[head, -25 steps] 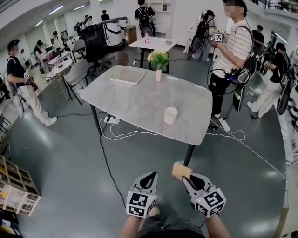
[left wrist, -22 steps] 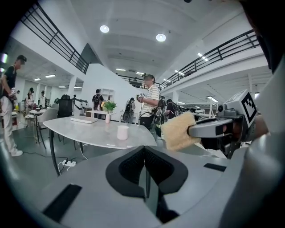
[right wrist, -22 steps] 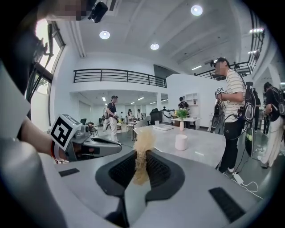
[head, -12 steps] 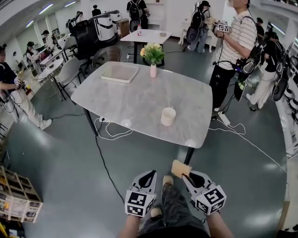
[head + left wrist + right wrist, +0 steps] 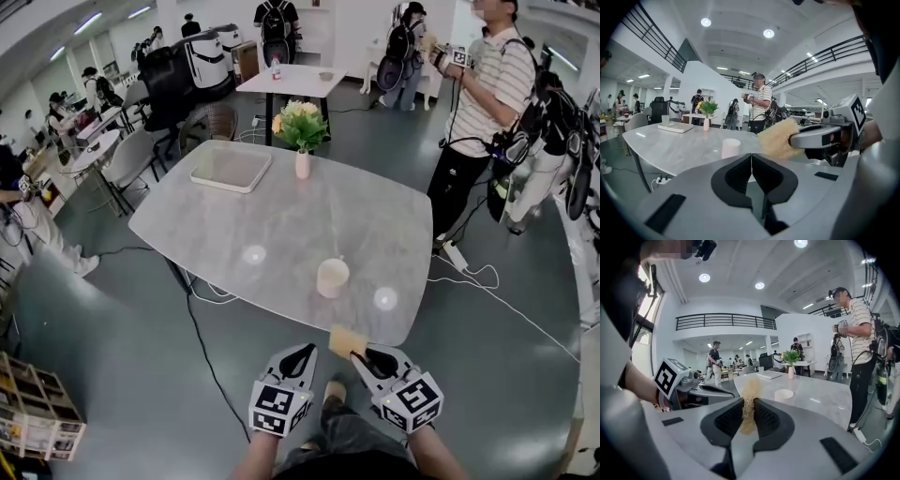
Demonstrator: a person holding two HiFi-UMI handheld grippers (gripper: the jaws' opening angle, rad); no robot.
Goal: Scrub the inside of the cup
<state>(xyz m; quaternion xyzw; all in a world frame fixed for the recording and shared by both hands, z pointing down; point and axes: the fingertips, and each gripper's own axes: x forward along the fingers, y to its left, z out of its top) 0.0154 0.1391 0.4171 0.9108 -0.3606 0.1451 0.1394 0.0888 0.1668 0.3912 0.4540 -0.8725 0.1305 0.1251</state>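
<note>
A pale cup (image 5: 332, 277) stands upright on the grey marble table (image 5: 234, 225), near its front edge; it also shows as the cup (image 5: 731, 148) and the cup (image 5: 783, 394) in the gripper views. My right gripper (image 5: 359, 348) is shut on a tan sponge (image 5: 348, 341), held just short of the table's near edge, below the cup. The sponge (image 5: 749, 401) sticks out between its pads. My left gripper (image 5: 302, 354) is shut and empty, level with the right one, off the table.
A white tray (image 5: 231, 167) and a vase of flowers (image 5: 302, 131) sit at the table's far end. A person in a striped shirt (image 5: 485, 103) stands at the right. Cables (image 5: 487, 286) trail on the floor. Chairs, other tables and people fill the back.
I have walked closer to the table: the cup and table edge now lie much nearer both grippers. The grippers keep their pose, the right one holding the sponge throughout.
</note>
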